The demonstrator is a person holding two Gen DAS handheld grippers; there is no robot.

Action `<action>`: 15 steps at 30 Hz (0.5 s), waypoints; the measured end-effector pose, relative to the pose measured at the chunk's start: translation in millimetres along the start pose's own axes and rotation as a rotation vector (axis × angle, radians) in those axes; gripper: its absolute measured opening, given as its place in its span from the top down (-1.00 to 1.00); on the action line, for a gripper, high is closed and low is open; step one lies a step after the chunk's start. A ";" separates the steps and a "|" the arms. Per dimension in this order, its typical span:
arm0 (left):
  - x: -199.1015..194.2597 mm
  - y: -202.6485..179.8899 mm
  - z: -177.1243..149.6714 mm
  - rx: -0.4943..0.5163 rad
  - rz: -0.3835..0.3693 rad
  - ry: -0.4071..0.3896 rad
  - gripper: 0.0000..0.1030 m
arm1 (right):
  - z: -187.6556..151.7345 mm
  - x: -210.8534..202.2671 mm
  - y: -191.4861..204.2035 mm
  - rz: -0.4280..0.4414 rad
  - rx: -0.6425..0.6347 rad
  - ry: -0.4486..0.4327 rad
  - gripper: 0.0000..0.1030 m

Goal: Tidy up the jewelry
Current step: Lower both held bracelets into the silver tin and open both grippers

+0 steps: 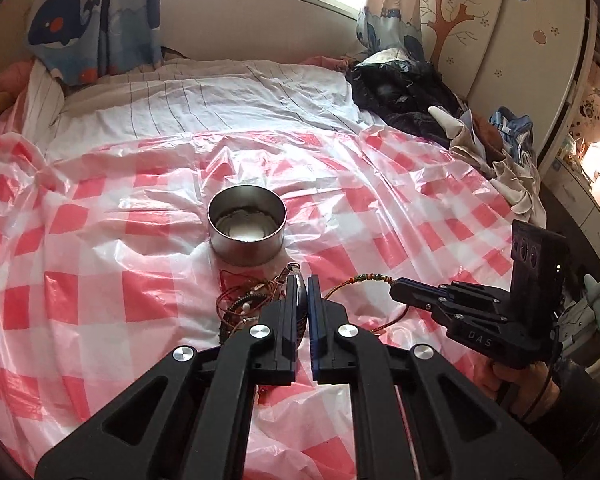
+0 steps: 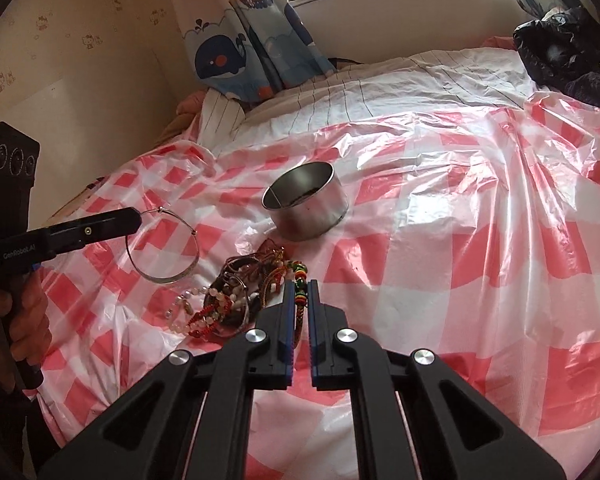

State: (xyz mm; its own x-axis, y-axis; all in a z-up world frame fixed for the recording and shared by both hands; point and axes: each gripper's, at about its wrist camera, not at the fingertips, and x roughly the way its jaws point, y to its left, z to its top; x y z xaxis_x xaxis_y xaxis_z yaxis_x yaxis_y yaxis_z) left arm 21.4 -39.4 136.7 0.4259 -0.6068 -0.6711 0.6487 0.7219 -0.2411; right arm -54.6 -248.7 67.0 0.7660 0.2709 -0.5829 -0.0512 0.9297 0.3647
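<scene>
Each camera sits just behind its own gripper's two fingers and looks forward and down across a bed toward the window. The left view faces the metal tin (image 1: 247, 225) head-on, close; the right view sees that tin (image 2: 306, 206) from further right. Both share the checked plastic sheet (image 1: 100, 240), the jewelry pile (image 2: 228, 300) and the whale curtain (image 2: 236, 52).

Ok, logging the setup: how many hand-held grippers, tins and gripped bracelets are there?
Hand-held grippers: 2 (left hand-held gripper, right hand-held gripper)
Metal tin: 1
Gripped bracelets: 2 (silver bangle, beaded cord bracelet)
Total: 5
</scene>
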 end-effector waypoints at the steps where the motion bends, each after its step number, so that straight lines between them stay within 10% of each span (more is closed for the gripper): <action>1: 1.8 1.8 4.2 -0.001 -0.002 0.000 0.92 | 4.7 1.0 0.4 0.004 -0.003 -0.006 0.88; 12: 88.3 48.0 74.7 -0.186 -0.115 -0.058 0.90 | 79.0 40.1 -0.3 -0.017 -0.011 -0.084 0.88; 15: 148.4 66.7 80.7 -0.192 0.045 0.090 0.89 | 92.5 54.2 -2.5 -0.043 -0.020 -0.079 0.88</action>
State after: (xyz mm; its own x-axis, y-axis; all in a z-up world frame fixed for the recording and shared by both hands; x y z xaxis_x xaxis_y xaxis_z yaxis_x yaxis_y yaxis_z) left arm 178.8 -108.2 77.7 0.3878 -0.5469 -0.7420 0.4945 0.8028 -0.3333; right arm 46.4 -259.4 101.7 0.8157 0.2104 -0.5388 -0.0292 0.9453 0.3250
